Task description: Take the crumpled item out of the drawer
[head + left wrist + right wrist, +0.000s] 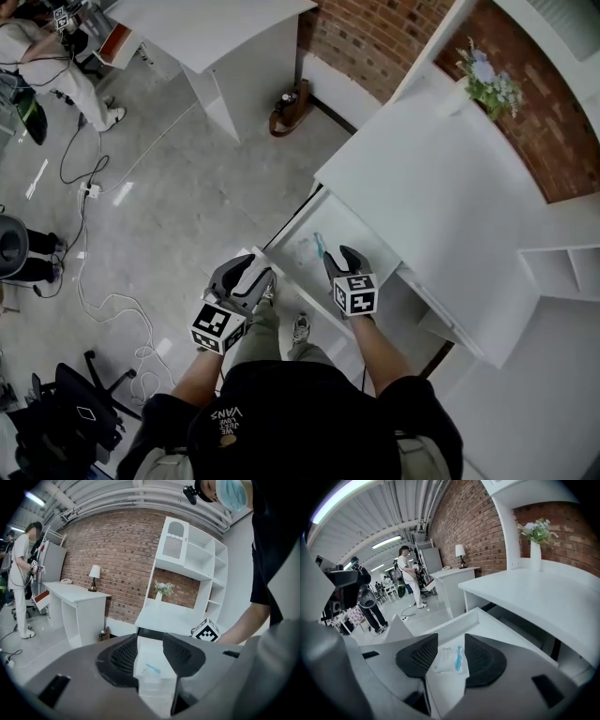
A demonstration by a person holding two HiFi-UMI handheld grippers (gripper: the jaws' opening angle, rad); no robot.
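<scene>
A brick wall and a glossy grey floor frame a white bench with a smooth matt top. Beneath it the drawer stands pulled out, its flat white bottom bare but for one thing. The right gripper hangs over that bottom, its ribbed black fingers apart with nothing held. The left gripper hovers near the drawer's front edge, its fingers likewise apart and empty. The crumpled item, a thin whitish wrapper with a blue streak, lies low on the drawer bottom, in line with the right gripper's gap. Light and flat as it looks, it probably wants a straight descent until the tips graze the bottom, then a slow close across its creases, so it bunches up instead of sliding away.
</scene>
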